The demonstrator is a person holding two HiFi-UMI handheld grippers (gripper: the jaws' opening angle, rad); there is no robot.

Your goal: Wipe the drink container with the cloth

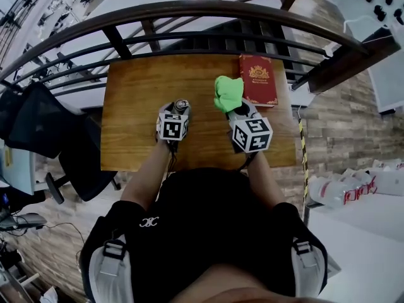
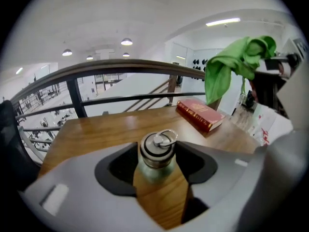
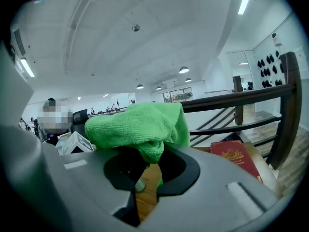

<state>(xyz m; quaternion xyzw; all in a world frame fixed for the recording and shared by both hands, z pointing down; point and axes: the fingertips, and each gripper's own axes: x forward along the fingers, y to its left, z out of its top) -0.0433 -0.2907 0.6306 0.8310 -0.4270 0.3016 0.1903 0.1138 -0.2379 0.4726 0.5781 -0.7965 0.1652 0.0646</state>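
Note:
A steel drink bottle with a ring-topped cap sits upright between the jaws of my left gripper, which is shut on its sides. From the head view the bottle shows just ahead of the left gripper, over the middle of the wooden table. My right gripper is shut on a bright green cloth, held up to the right of the bottle. In the right gripper view the cloth bunches over the jaws of the right gripper. The left gripper view shows the cloth hanging at upper right.
A red hardback book lies at the table's far right corner, also seen as the book and the book. A dark curved railing runs behind the table. A black office chair stands to the left.

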